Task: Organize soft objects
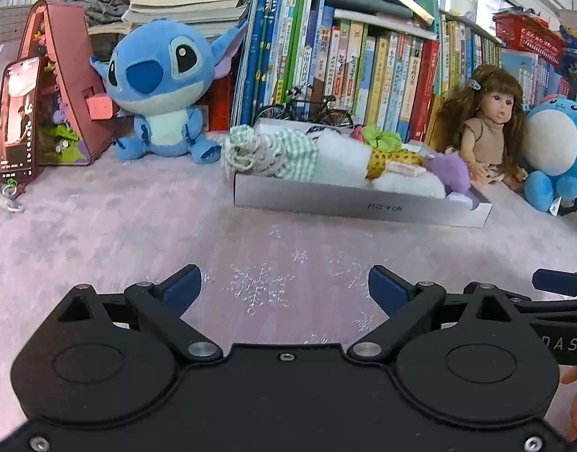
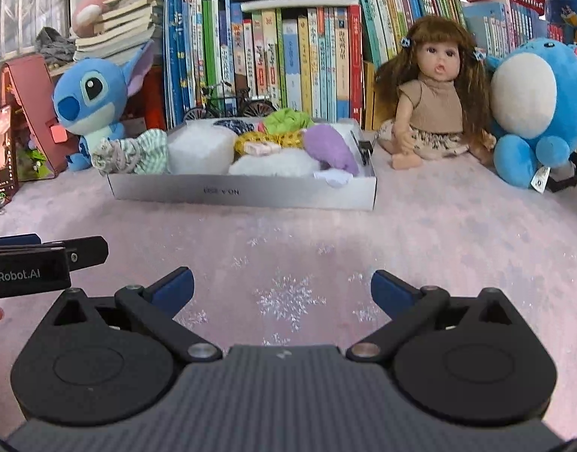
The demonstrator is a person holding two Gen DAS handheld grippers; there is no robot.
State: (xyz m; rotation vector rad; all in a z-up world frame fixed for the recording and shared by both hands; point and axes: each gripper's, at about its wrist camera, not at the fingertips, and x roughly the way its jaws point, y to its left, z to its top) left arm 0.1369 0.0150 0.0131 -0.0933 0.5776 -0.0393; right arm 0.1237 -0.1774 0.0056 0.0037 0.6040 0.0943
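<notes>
Both claws, left claw (image 1: 284, 286) and right claw (image 2: 282, 288), wide open, empty above pink cloth (image 2: 439, 233).

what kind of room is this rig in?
Likely a home, perhaps a child's room or play corner. A long row of children's books backs a pink cloth-covered surface, with a blue plush toy and a doll sitting beside a shallow box of soft items.

Bright window daylight, fisheye-bent edges

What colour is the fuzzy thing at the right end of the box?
Purple. The fuzzy thing in the box shows best in the right wrist view.
</notes>
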